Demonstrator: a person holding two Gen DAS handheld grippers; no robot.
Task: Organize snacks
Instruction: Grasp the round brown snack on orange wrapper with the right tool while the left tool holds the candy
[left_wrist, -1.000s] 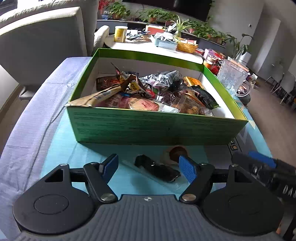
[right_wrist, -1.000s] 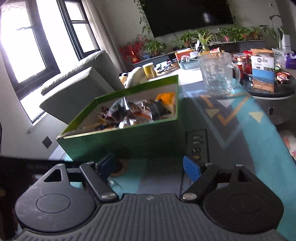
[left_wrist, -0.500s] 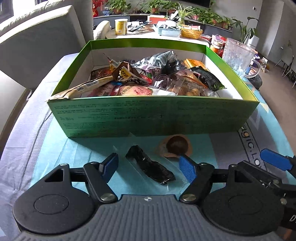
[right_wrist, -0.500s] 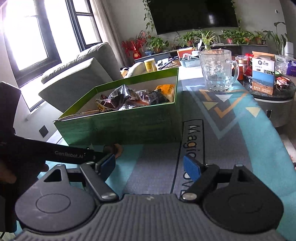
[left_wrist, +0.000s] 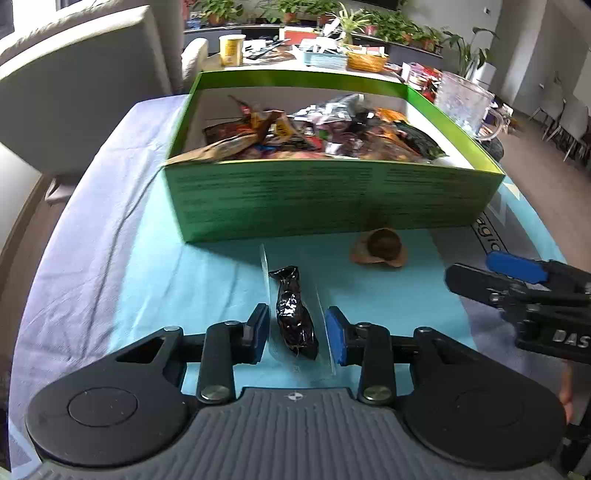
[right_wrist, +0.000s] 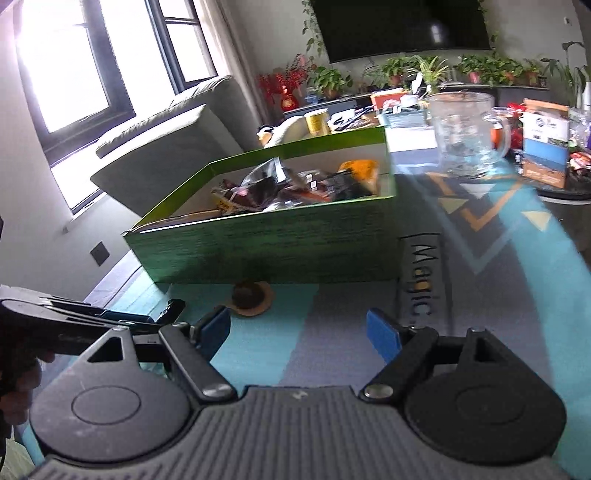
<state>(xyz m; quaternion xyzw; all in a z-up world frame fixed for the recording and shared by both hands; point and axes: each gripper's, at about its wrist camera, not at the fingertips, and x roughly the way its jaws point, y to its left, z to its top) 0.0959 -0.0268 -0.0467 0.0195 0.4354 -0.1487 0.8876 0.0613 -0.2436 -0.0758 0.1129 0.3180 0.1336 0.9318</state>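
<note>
Snack packet (left_wrist: 295, 317) lengthwise toward green box (left_wrist: 332, 199), between left gripper's (left_wrist: 297, 334) parted jaws; right gripper (right_wrist: 301, 332) agape.

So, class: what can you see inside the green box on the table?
The green box holds a jumbled heap of snack packets: brown, silver, orange and dark wrappers. Its white inner walls show at the far side. The packets cover most of the floor, so anything underneath stays hidden.

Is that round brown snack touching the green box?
Cannot tell. In the left wrist view the round brown snack sits right at the green box wall's foot; shadow hides any gap.
</note>
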